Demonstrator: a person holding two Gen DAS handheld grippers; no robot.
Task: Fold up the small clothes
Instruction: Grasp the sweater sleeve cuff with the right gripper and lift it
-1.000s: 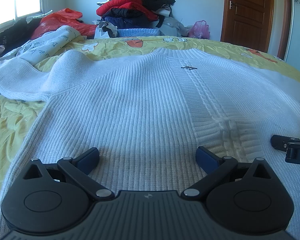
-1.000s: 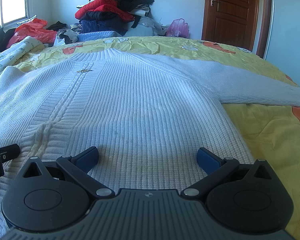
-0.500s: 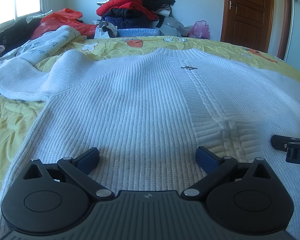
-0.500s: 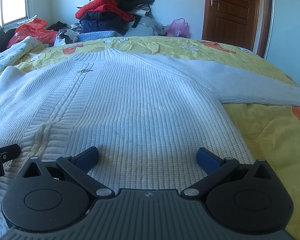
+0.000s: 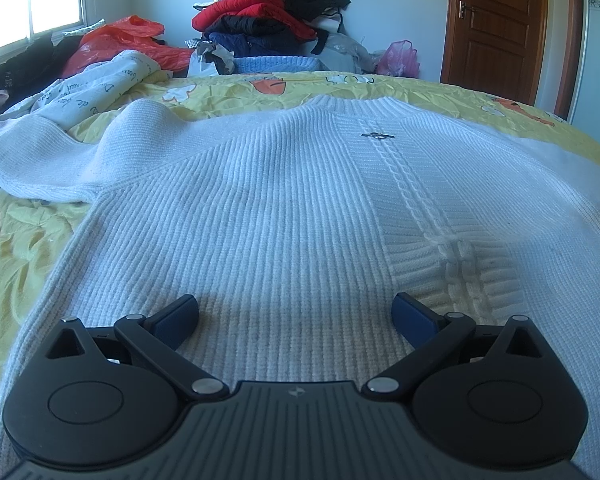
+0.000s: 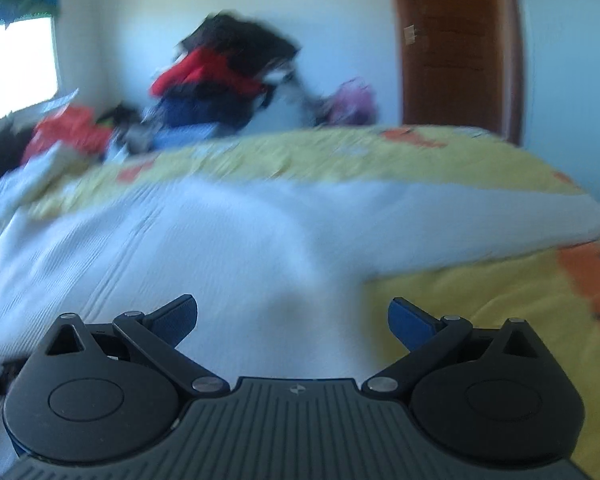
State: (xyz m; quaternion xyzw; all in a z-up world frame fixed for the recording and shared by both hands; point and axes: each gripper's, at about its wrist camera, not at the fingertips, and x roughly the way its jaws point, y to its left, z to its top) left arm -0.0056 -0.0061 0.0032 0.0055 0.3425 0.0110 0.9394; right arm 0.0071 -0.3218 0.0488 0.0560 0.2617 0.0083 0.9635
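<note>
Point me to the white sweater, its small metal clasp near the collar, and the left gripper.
white sweater (image 5: 268, 216): left wrist view, on the ribbed front panel.
metal clasp (image 5: 377, 135): left wrist view, on its centre ring.
left gripper (image 5: 295, 312): left wrist view, midway between the open blue fingertips.

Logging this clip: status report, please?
Left tongs open, empty, low over sweater. Right tongs open, empty, view motion-blurred. Sweater flat on yellow bedspread, unfolded. Nothing in the way.

both views low over sweater (image 5: 284, 216)
</note>
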